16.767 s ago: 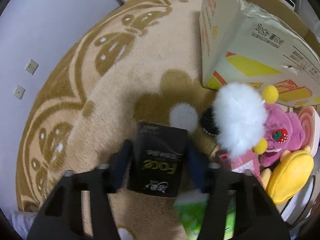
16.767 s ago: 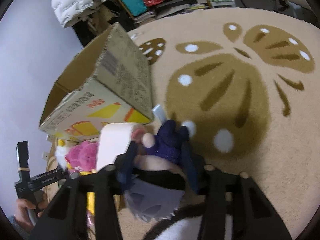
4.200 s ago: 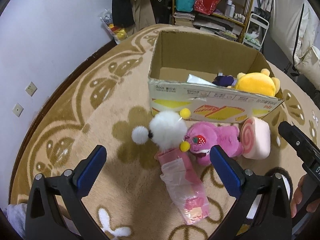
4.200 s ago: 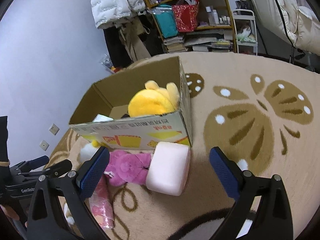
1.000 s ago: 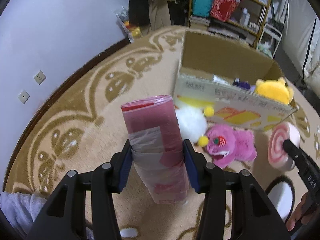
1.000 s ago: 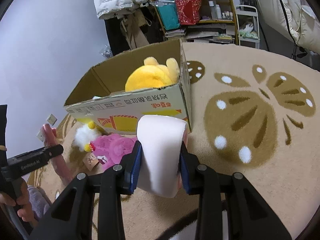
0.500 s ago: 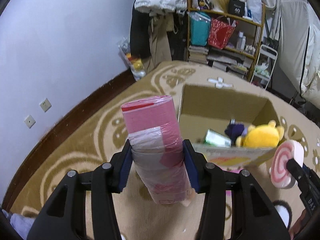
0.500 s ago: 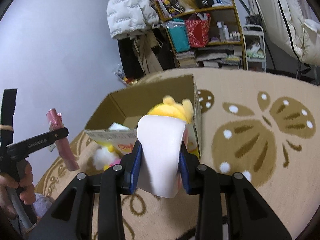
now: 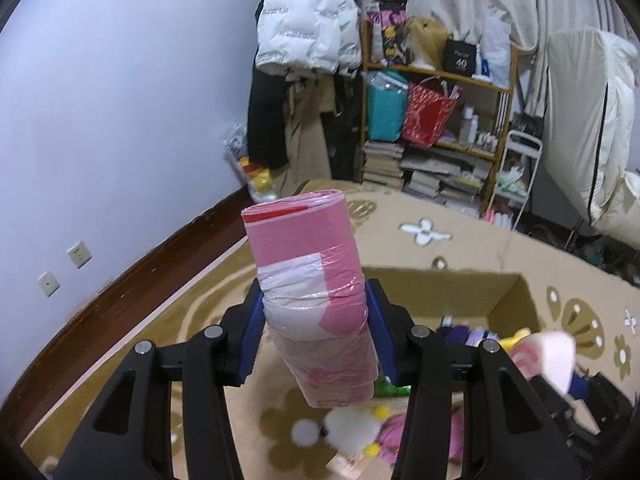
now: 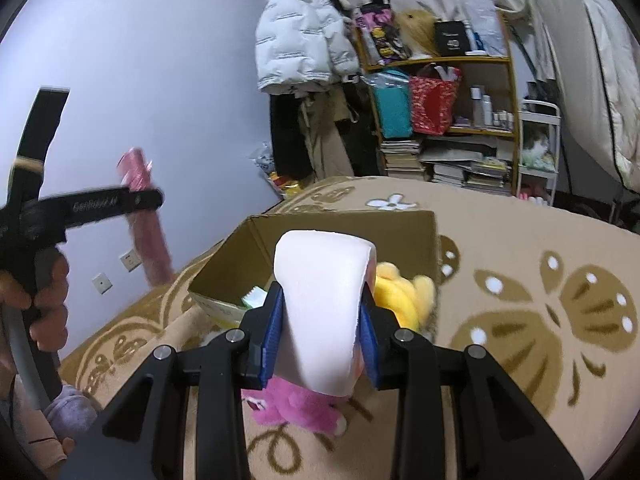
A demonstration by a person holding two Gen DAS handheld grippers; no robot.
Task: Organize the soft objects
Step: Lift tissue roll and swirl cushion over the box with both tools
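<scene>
Both grippers raised, each loaded, above the cardboard box

The left gripper has its fingers clamped on a pink plastic-wrapped roll; the right gripper squeezes a white foam swirl cushion; a yellow plush lies inside the box; a pink plush sits on the carpet beside it.

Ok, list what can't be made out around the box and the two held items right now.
- Cardboard box floor: right wrist view, hidden by the white roll cushion in the right tool.
- Pink plush: left wrist view, mostly behind the left tool and the pink wrapped roll.
- Small items in the box beside the yellow plush: too small and blurred to name.
- Cushion's spiral face: motion-blurred in the left wrist view.
</scene>
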